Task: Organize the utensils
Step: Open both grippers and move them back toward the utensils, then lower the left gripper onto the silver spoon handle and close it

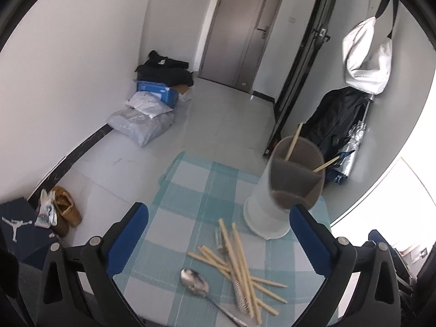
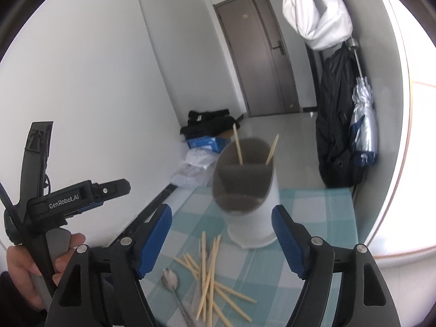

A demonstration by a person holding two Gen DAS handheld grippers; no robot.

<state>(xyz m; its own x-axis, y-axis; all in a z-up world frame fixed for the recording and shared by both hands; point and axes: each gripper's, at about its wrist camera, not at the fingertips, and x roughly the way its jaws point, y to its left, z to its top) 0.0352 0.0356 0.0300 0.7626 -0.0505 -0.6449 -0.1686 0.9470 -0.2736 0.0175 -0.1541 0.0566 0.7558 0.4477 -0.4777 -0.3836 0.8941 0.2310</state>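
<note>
Both grippers' blue fingers [image 1: 130, 234] spread wide, empty.

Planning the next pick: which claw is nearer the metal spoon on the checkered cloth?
Left, probably. The spoon lies between and just below the open left claw; in the right wrist view it sits lower left of the open right claw, slightly farther off.

tablecloth [image 1: 188, 190]: teal and white check
utensil holder [image 1: 265, 207]: white outside, grey-brown inside
chopsticks [image 1: 239, 259]: pale wood
spoon [image 1: 194, 282]: shiny silver
gripper pads [image 1: 130, 242]: blue on black
door [image 1: 242, 27]: grey-brown
umbrella [image 2: 363, 120]: silver and blue
</note>
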